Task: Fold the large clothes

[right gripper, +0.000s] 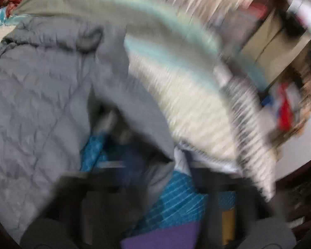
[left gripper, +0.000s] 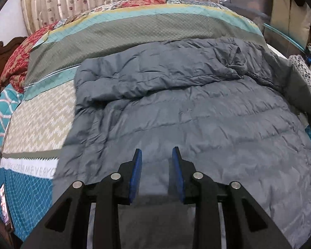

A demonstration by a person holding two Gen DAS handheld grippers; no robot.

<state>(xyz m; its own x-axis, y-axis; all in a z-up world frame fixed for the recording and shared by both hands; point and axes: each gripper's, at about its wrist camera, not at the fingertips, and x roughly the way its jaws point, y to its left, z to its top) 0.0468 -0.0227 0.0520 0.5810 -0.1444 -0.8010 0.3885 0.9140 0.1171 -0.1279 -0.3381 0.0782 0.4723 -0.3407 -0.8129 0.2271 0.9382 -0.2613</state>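
Left wrist view | left gripper released above jacket | right gripper clenched, grasp on sleeve unclear | best lay sleeve flat across.

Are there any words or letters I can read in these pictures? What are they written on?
"...FORMMEVERYO..." is roughly how it reads: pale capital letters on the white stripe of the patterned bedspread, cut off by the grey puffer jacket; the first letters are too faint to read.
A small label at the bedspread's edge: too small and blurred to read.
The right wrist view is too blurred for any text.
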